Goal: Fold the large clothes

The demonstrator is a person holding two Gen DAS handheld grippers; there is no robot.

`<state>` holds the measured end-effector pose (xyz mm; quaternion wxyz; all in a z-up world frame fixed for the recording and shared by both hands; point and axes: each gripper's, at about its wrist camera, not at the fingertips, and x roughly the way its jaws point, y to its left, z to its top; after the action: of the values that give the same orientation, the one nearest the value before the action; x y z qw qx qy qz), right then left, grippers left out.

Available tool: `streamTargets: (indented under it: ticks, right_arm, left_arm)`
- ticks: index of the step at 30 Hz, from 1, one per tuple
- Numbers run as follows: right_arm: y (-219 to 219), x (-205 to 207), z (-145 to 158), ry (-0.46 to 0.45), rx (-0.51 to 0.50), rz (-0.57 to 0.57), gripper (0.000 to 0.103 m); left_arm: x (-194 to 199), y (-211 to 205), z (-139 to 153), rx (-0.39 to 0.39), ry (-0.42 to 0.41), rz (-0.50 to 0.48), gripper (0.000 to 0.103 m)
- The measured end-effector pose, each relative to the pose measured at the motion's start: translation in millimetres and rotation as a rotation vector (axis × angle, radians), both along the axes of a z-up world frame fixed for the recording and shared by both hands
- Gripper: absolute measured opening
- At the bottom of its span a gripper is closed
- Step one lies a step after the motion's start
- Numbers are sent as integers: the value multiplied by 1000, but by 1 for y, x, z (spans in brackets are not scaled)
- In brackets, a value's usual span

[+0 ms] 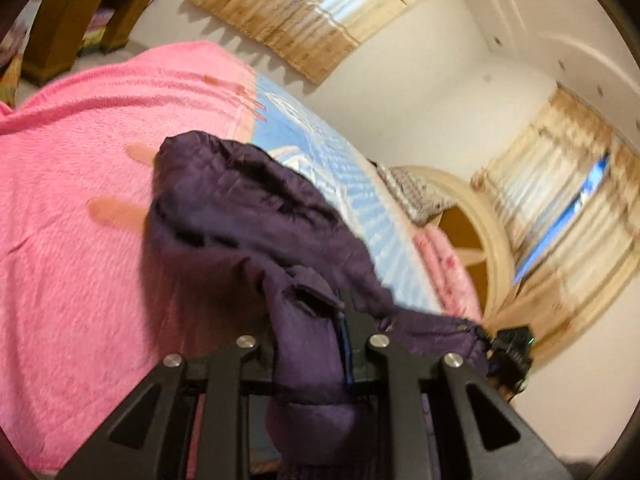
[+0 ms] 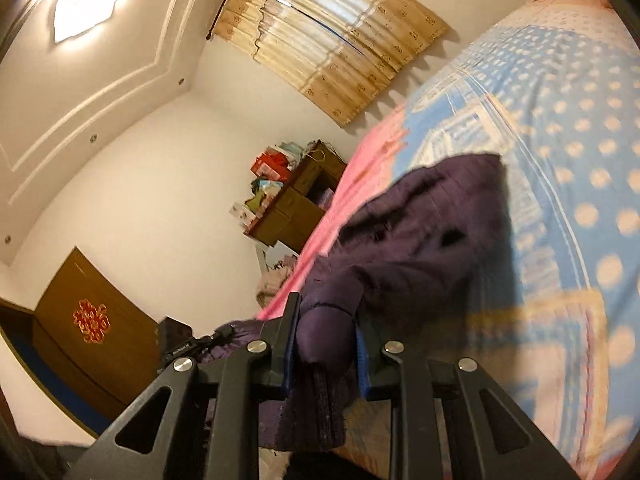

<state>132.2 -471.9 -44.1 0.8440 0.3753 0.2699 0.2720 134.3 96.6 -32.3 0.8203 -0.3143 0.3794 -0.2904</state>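
Left gripper (image 1: 316, 332): jaws closed on one edge of the dark purple padded jacket (image 1: 240, 216). Right gripper (image 2: 326, 344): jaws clamped on a cuffed end of the same garment. The jacket hangs between them above the bed (image 1: 68, 184), probably so it spreads for folding.

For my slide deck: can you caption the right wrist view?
Right gripper clamps a fold of the dark purple jacket, lifted over the blue dotted bedspread.
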Motion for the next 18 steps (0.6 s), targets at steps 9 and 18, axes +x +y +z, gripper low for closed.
streamTargets:
  ticks: [9, 18]
  right_arm:
    - [-24, 148, 17, 81, 58, -114, 23]
    - [-24, 286, -56, 290, -89, -186, 23]
  left_arm:
    - [133, -15, -3, -28, 126, 45, 22]
    - [245, -33, -86, 29, 404, 85, 27]
